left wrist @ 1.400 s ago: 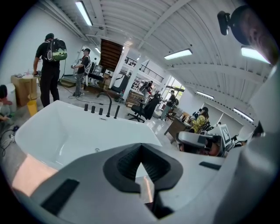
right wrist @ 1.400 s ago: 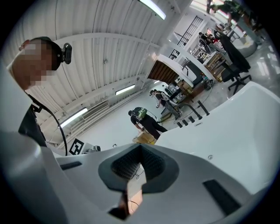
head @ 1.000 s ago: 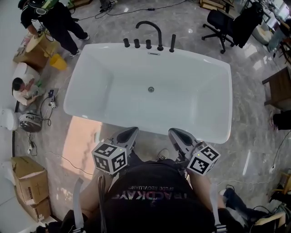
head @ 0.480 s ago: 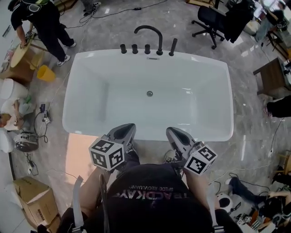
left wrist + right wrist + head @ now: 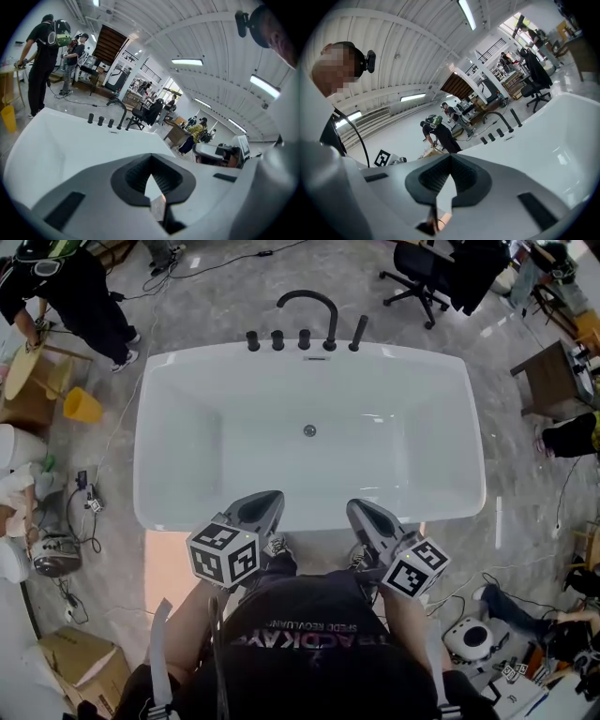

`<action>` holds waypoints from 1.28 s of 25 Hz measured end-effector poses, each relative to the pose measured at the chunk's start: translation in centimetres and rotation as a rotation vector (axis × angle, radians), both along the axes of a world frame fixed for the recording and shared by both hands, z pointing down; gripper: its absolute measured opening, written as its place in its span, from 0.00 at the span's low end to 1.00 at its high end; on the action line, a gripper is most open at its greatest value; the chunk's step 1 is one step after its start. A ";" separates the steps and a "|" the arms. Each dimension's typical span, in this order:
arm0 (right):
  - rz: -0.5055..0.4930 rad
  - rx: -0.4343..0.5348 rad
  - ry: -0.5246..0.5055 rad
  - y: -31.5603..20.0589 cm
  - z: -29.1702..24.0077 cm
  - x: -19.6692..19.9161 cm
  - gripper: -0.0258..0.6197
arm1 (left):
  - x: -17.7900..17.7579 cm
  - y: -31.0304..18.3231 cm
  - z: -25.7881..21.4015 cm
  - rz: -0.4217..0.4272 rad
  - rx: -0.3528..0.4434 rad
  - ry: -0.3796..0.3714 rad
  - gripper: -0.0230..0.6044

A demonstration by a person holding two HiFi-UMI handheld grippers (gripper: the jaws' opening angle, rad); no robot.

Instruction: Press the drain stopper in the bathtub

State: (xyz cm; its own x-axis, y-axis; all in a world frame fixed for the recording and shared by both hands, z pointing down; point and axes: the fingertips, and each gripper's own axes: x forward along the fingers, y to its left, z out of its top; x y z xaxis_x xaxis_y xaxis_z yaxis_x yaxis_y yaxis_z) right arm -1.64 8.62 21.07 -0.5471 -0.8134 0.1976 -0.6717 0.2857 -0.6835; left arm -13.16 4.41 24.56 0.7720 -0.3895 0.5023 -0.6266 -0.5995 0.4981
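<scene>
Bathtub [image 5: 225, 446] settled square before the person in the last second, but the left gripper [image 5: 266, 504] and right gripper [image 5: 365, 515], both closed on nothing, stayed at its near rim, well short of the drain stopper [image 5: 309, 430] mid-floor, apparently unpressed

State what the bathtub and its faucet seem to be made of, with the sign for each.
Bathtub: probably glossy white acrylic or enamel; smooth, with soft light reflections.
Faucet: likely metal with a matte black finish; thin, dark, no shine visible.
</scene>
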 end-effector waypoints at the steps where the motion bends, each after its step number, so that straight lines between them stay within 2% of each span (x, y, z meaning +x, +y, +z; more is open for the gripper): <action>1: 0.011 0.000 0.003 -0.1 -0.1 -0.3 0.06 | -0.4 -0.1 -0.1 0.008 0.001 0.004 0.04; 7: 0.067 0.015 0.019 -0.7 -0.3 -2.3 0.06 | -2.8 -0.4 0.2 0.047 0.002 0.006 0.04; 15: 0.066 0.013 0.025 -0.9 -0.3 -3.0 0.06 | -3.8 -0.5 -0.1 0.041 0.008 0.015 0.04; 24: -0.017 0.012 0.050 -3.4 -0.6 -2.9 0.06 | -4.5 -1.9 0.2 -0.048 -0.001 0.028 0.04; 32: -0.092 -0.005 0.046 -4.5 0.1 -0.1 0.06 | -2.4 -1.9 0.4 -0.131 -0.026 0.018 0.04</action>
